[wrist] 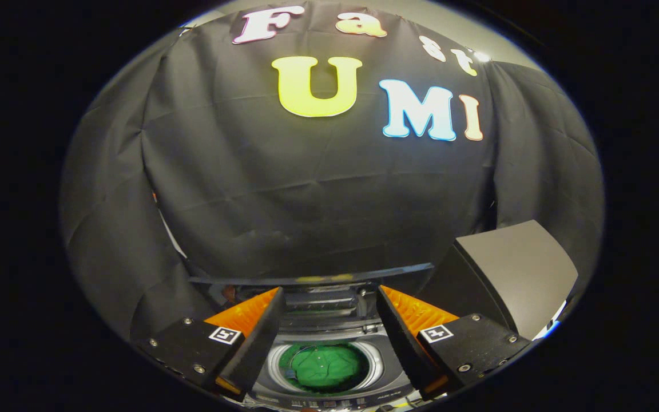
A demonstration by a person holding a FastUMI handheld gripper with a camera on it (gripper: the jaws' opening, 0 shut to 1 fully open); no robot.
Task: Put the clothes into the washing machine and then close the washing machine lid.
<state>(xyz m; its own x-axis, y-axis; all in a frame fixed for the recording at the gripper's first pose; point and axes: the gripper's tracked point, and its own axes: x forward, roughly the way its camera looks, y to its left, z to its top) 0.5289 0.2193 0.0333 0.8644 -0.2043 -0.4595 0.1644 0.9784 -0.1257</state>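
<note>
Open claw (329,306) above seemingly lid-up washing machine (329,335)

Fig.: top-loading washing machine (376,366) as you see it from above. Your gripper (328,290) hangs over it, fingers spread apart w/ nothing held. Btw. the fingers is the round drum opening, w/ green clothes (324,366) crumpled inside. The lid (312,280) stands raised behind the opening, at the fingertips.
</note>
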